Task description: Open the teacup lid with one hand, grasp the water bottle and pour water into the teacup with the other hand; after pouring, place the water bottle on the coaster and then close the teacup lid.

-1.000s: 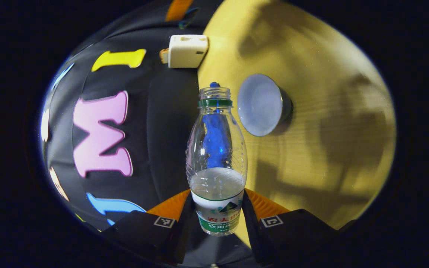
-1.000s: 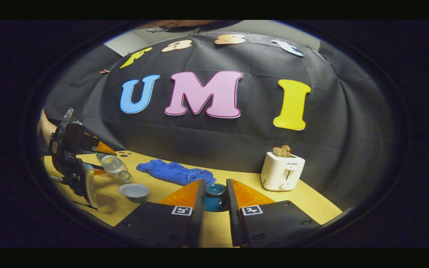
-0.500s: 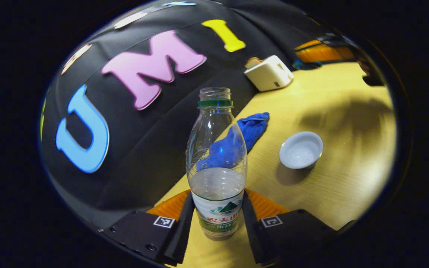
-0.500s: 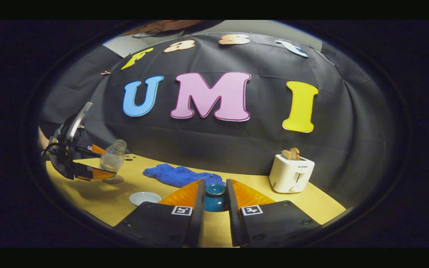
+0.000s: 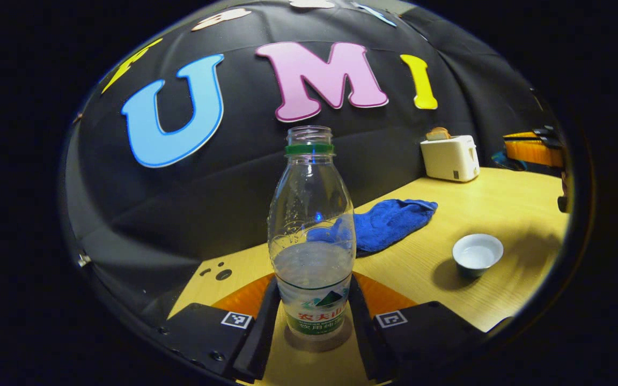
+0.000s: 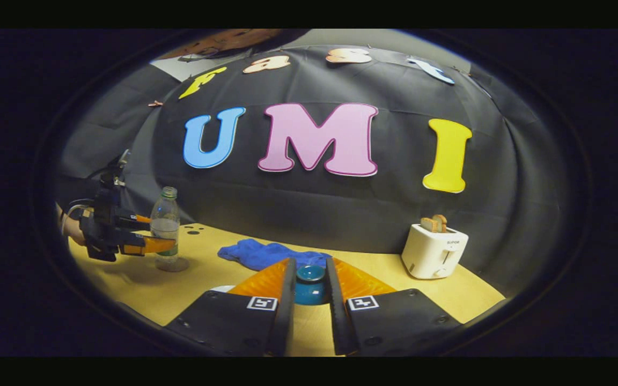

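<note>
- In the left gripper view, the left tongs [image 5: 314, 316] are clamping the water bottle [image 5: 312, 236] at its labelled lower part, one finger pressing on each side.
- The bottle is standing upright with no cap on, partly filled, its base resting on a round coaster [image 5: 317, 341] on the tabletop [image 5: 502, 198].
- The teacup [image 5: 477, 253] is sitting open on the tabletop at about 3 o'clock from the bottle, well apart from it.
- A blue cloth [image 5: 389, 222] is lying between the bottle and the teacup, nearer the booth wall.
- A white toaster [image 5: 449, 155] with bread in it is standing at about 1 o'clock from the bottle, by the wall.
- In the right gripper view, the right tongs [image 6: 309, 289] are gripping the blue teacup lid [image 6: 309, 284] by its knob, the fingers closed against it.
- There the left tongs [image 6: 151, 236] are showing at about 9 o'clock, holding the upright bottle [image 6: 166, 225] on the coaster [image 6: 172, 265].
</note>
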`<state>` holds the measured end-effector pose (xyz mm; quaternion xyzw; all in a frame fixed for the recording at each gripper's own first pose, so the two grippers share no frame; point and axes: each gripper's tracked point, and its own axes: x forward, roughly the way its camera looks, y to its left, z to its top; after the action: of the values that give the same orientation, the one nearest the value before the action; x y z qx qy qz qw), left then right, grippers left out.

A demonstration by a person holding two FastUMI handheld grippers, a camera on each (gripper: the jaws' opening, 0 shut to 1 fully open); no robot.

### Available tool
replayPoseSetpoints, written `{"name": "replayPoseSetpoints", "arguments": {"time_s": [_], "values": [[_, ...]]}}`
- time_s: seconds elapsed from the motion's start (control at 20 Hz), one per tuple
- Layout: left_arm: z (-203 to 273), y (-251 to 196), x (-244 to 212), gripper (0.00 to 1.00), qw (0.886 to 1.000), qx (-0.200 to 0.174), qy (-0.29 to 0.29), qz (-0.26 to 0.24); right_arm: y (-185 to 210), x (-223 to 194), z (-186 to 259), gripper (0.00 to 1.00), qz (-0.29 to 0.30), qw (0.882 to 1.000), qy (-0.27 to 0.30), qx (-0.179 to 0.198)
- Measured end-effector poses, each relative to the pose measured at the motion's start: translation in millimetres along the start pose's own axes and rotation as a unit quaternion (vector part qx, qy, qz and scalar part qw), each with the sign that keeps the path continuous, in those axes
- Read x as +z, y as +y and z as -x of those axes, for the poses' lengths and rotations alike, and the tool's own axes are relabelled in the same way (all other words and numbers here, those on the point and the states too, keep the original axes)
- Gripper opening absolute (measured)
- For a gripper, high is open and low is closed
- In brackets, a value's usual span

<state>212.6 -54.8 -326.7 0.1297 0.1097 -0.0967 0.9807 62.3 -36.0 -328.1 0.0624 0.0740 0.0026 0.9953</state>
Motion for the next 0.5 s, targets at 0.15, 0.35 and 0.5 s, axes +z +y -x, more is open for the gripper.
{"name": "replayPoseSetpoints", "arguments": {"time_s": [0.15,0.35,0.5], "values": [[-8.9,10.5,-11.0,0.69,1.0,0.006,-0.004,0.026,11.7,1.9,-6.5,0.28,-0.007,1.0,0.002,0.004],[-15.2,13.4,-19.7,0.69,0.999,0.003,-0.011,0.05,26.5,0.7,-14.2,0.28,-0.012,1.0,0.005,0.01],[-16.4,16.6,-23.4,0.7,0.998,0.001,-0.015,0.066,33.0,-1.7,-19.3,0.28,-0.02,1.0,0.01,0.012]]}}
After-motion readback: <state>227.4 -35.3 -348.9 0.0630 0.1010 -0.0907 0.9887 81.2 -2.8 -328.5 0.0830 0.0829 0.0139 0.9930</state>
